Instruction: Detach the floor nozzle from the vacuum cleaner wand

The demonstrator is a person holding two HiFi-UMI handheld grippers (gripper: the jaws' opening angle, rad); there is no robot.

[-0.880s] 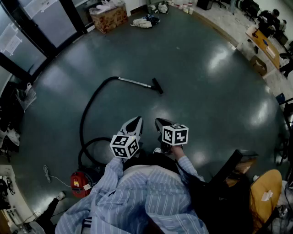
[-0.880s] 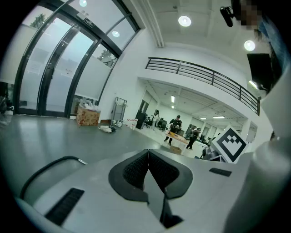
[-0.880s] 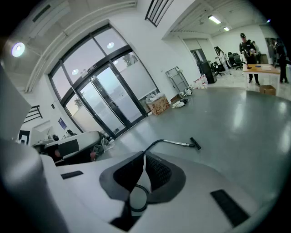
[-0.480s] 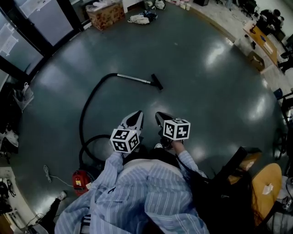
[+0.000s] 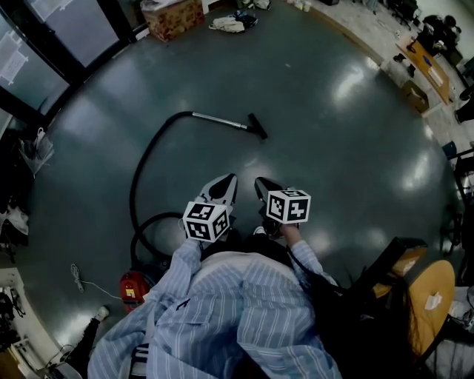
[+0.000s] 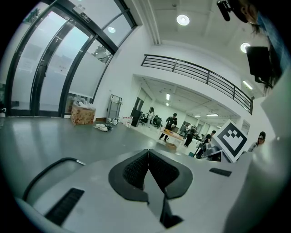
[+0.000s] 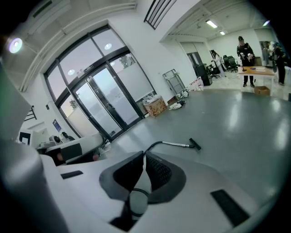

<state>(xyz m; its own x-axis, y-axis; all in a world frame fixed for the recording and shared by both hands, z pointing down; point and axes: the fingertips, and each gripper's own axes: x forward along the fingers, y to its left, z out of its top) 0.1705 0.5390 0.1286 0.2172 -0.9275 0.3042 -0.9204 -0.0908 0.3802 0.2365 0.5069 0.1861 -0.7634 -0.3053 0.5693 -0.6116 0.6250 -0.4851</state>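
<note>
A black floor nozzle (image 5: 257,126) sits on the end of a silver wand (image 5: 220,121) lying on the dark floor; the nozzle (image 7: 195,144) and the wand (image 7: 176,144) also show in the right gripper view. A black hose (image 5: 145,172) curves from the wand back to a red vacuum body (image 5: 131,288) at the lower left. My left gripper (image 5: 224,184) and right gripper (image 5: 264,186) are held side by side in front of the person, well short of the nozzle. Both are shut with nothing between the jaws.
A cardboard box (image 5: 172,16) and a heap of cloth (image 5: 228,24) lie at the far edge of the floor. Glass doors (image 7: 100,107) stand at the left. A dark chair (image 5: 385,285) is at the lower right. People stand at a desk (image 7: 257,69) in the distance.
The view has shifted slightly: the wand and nozzle sit a little higher in the head view, and both grippers have edged forward and to the right. Both stay shut.
</note>
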